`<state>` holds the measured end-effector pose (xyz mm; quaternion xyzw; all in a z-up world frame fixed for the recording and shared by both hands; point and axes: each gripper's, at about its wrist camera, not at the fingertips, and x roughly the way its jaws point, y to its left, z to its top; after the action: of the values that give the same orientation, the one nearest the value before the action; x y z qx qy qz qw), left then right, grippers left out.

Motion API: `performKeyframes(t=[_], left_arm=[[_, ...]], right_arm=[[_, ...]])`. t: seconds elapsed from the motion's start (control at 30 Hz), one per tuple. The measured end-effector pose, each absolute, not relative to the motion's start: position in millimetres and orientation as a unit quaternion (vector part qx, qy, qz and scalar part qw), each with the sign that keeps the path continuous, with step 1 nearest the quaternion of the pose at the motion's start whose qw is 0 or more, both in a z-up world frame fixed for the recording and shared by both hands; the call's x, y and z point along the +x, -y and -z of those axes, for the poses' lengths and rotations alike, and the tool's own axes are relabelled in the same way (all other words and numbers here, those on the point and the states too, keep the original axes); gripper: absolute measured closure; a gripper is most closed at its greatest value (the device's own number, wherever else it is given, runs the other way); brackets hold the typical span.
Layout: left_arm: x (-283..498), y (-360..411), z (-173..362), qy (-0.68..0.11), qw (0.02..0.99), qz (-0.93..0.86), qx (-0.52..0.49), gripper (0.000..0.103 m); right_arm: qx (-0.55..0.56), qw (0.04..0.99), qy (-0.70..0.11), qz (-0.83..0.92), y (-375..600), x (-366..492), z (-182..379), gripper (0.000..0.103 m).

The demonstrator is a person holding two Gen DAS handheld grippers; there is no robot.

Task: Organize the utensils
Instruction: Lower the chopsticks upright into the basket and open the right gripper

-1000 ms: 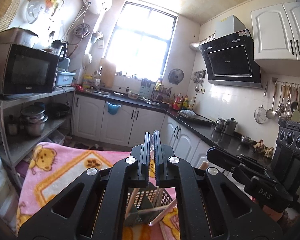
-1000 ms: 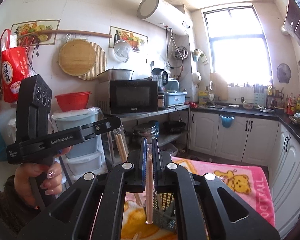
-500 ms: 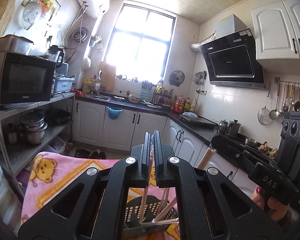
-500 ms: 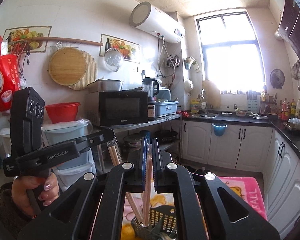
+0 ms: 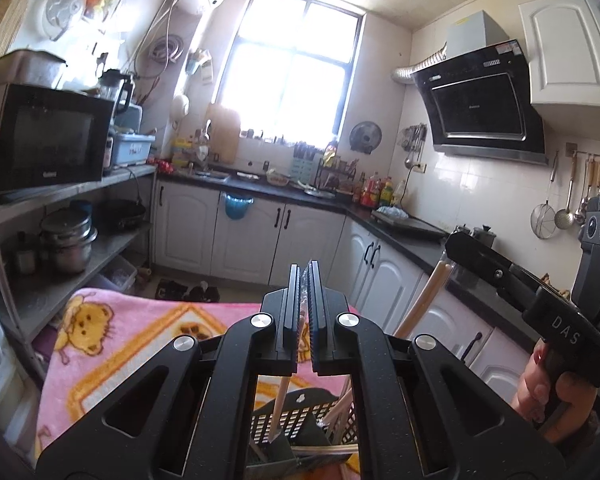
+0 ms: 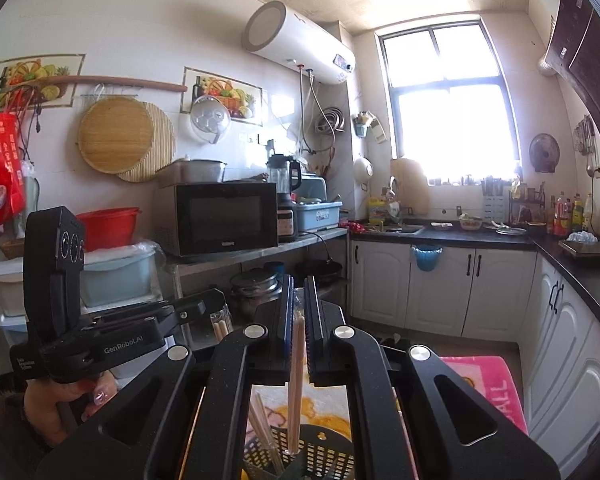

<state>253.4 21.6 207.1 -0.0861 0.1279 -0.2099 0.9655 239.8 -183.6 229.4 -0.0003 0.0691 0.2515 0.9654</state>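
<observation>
Both of my grippers have risen since a second ago, lifting their wrapped chopsticks higher over the utensil basket while more of the kitchen wall and window comes into view. Left gripper (image 5: 304,280) is clamped on a pair of chopsticks in a clear sleeve (image 5: 279,408), the lower end hanging down into the dark perforated basket (image 5: 300,416) that sits on the pink bear-print blanket (image 5: 112,344). Right gripper (image 6: 298,300) is likewise closed on its own pale chopsticks (image 6: 294,392), held upright with the tips dipping into the basket (image 6: 320,448). More chopsticks already lean inside the basket (image 6: 260,424). From the left view, my right-hand gripper (image 5: 496,272) shows to the side, its chopsticks (image 5: 420,304) slanting down toward the basket
</observation>
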Motion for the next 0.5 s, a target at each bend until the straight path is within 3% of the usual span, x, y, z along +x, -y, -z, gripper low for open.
performKeyframes(t=[0.5], left_arm=[[273.2,-18.6,-161.2,-0.168,0.958,0.209,-0.102,0.101]], right_arm=[[-0.021,0.964,-0.097,-0.245,172.2,257.8,-188.4,0.097]])
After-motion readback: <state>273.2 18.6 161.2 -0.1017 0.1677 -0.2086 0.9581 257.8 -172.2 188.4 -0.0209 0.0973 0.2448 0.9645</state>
